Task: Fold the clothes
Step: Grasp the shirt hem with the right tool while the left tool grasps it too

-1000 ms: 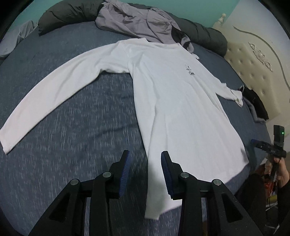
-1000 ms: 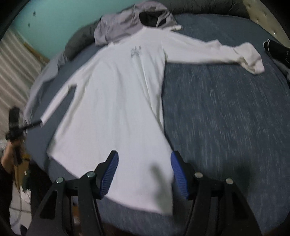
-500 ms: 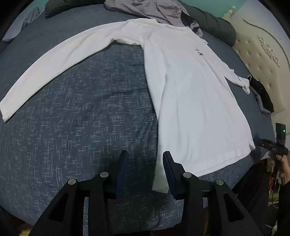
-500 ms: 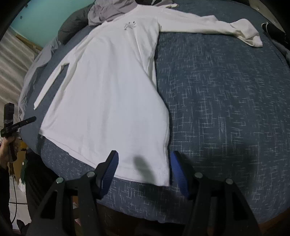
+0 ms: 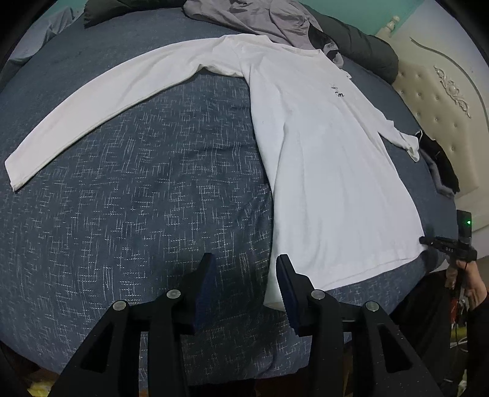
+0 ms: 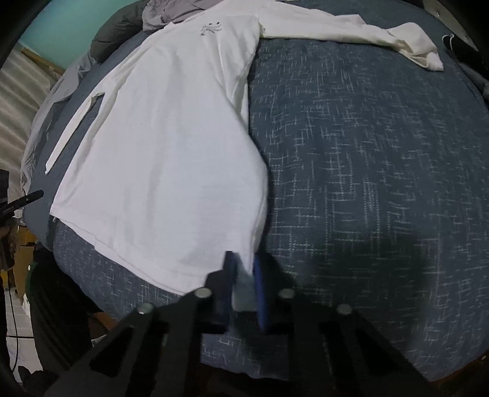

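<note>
A white long-sleeved shirt (image 5: 330, 168) lies flat, front up, on the dark blue bed cover (image 5: 152, 198), sleeves spread out. My left gripper (image 5: 246, 274) hangs open over the cover at the shirt's near left hem corner. That corner lies just inside its right finger (image 5: 285, 274), and the pads do not press it. In the right wrist view the shirt (image 6: 171, 137) runs away from me. My right gripper (image 6: 244, 268) is closing its jaws on the near right hem corner, and white cloth shows pinched between the blue pads.
A grey garment (image 5: 244, 12) and a dark duvet (image 5: 360, 39) are heaped beyond the collar. Dark clothes (image 5: 440, 165) lie by the cream headboard (image 5: 443, 100). The bed's near edge drops off just below both grippers. A hand (image 5: 470, 284) carries the other gripper at the far right.
Both grippers have sunk toward the shirt's hem. The right jaws, wide apart before, have come together on the hem corner. The left jaws stay apart.
</note>
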A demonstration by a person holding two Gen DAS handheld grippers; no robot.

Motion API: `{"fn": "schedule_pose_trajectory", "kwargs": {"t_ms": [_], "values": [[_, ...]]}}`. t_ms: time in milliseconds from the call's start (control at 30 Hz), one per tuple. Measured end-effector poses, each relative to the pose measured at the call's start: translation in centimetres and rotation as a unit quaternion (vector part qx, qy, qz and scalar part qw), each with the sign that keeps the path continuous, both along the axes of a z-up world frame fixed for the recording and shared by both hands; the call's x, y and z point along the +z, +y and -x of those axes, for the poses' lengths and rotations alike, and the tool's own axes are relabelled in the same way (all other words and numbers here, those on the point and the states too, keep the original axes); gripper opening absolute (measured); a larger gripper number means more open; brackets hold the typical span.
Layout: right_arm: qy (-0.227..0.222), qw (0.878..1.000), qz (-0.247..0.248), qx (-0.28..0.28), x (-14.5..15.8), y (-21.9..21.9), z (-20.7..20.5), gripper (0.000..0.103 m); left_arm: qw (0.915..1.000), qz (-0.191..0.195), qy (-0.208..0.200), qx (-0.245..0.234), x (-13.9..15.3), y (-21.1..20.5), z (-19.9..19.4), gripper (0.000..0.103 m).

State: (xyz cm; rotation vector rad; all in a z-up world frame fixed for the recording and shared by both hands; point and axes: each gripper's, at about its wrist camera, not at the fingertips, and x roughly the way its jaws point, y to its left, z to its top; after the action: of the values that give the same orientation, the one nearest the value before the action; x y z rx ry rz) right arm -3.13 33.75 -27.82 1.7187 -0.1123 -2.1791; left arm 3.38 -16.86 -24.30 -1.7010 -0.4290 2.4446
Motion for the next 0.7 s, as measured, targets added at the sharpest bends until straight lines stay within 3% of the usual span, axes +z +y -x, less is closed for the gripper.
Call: {"fn": "schedule_pose_trajectory", "kwargs": {"t_ms": [300, 700], "values": [[0.071, 0.997, 0.008, -0.012, 5.5, 3.5, 0.0, 0.007, 0.9998, 0.004, -0.010, -0.015, -0.7, 1.3, 0.3, 0.046], [0.098, 0.994, -0.019, -0.038, 8.5, 7.0, 0.3, 0.006, 0.9989, -0.008, -0.026, -0.038, -2.4, 5.1, 1.6, 0.046]]}}
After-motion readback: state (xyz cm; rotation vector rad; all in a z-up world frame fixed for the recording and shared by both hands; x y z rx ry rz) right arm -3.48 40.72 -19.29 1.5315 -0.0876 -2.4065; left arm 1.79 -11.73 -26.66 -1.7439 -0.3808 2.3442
